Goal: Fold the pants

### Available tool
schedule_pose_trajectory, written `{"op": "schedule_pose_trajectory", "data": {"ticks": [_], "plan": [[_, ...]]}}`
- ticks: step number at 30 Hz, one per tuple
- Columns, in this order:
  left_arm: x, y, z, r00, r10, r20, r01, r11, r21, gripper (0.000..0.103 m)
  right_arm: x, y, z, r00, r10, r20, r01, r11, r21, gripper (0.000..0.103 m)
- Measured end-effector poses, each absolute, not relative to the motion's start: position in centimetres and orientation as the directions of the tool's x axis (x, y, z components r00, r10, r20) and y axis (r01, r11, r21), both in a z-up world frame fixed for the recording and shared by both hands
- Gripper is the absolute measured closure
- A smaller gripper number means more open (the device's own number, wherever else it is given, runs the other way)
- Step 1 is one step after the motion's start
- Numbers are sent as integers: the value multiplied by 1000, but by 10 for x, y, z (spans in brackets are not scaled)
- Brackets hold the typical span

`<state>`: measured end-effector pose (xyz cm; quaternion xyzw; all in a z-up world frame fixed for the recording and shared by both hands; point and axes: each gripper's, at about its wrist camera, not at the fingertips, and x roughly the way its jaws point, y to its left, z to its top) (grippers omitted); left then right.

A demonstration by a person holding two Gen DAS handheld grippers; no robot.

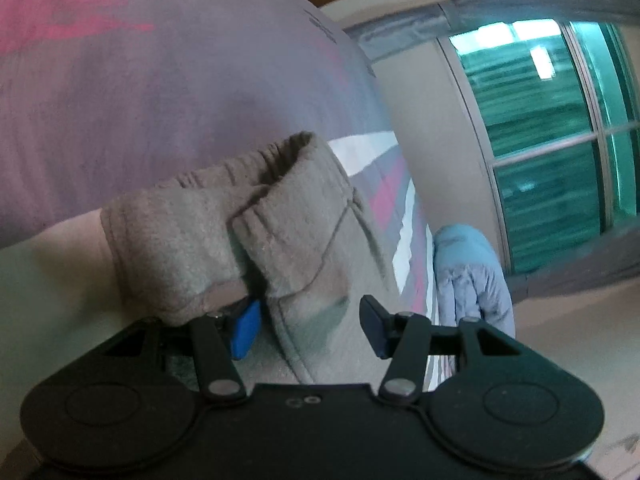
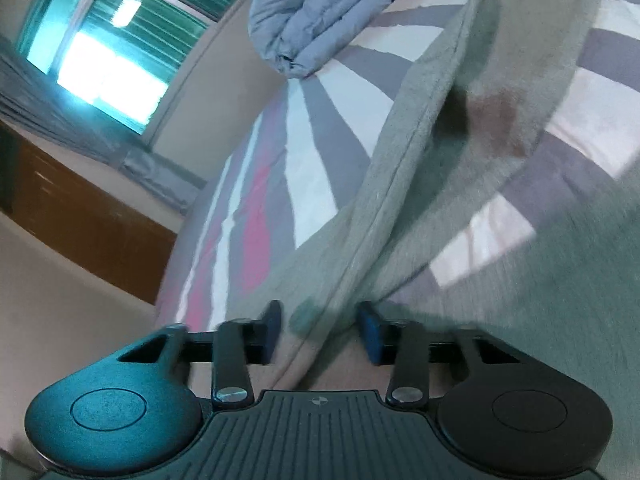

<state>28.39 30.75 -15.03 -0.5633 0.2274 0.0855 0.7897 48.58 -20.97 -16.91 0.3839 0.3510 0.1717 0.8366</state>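
The grey-beige fleece pants [image 1: 280, 232] lie on a striped bed. In the left wrist view the elastic waistband end is bunched and folded over, right in front of my left gripper [image 1: 310, 326]. The jaws stand open, with pants fabric lying between the blue pads [image 1: 246, 330]. In the right wrist view a long seamed edge of the pants [image 2: 420, 160] runs away from my right gripper [image 2: 320, 334]. Its jaws also stand open, with the fabric edge passing between the pads [image 2: 370, 334].
The bed sheet [image 2: 304, 152] has grey, white and pink stripes. A rolled grey-blue padded garment [image 2: 316, 12] lies at the bed's far edge; it also shows in the left wrist view [image 1: 468, 272]. A window [image 1: 540, 140], a beige wall and wood furniture [image 2: 80, 216] lie beyond.
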Motion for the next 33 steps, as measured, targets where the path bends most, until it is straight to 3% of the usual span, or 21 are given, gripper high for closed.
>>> {"op": "schedule_pose_trajectory", "data": {"ticks": [1,2,8,19,24,28,31,33], "plan": [[289,303,-147,878,-112,-466,-404,350,-845,77,488,-209,-168,689,553,-467,-17,658,753,83],[292,302,-145,868,-97,-486,-425,361,-830,85,490,-211,-168,686,557,-468,-29,664,747,87],[281,300,-133,860,-72,-506,-442,392,-807,92,458,-214,-141,706,556,-439,-163,731,663,92],[259,319,-75,900,-98,-425,-332,478,-813,93,392,-213,-96,730,577,-367,-271,736,620,98],[238,330,-79,877,-128,-463,-330,541,-774,93,354,-210,-78,721,605,-337,-324,725,608,98],[229,341,-122,807,-133,-576,-426,546,-722,93,318,-194,-107,669,608,-429,-332,760,559,98],[226,342,-130,816,-143,-560,-418,525,-742,93,308,-179,-146,623,570,-536,-279,802,528,98],[226,341,-122,818,-136,-559,-409,546,-731,93,303,-176,-153,631,560,-538,-265,807,528,98]]}}
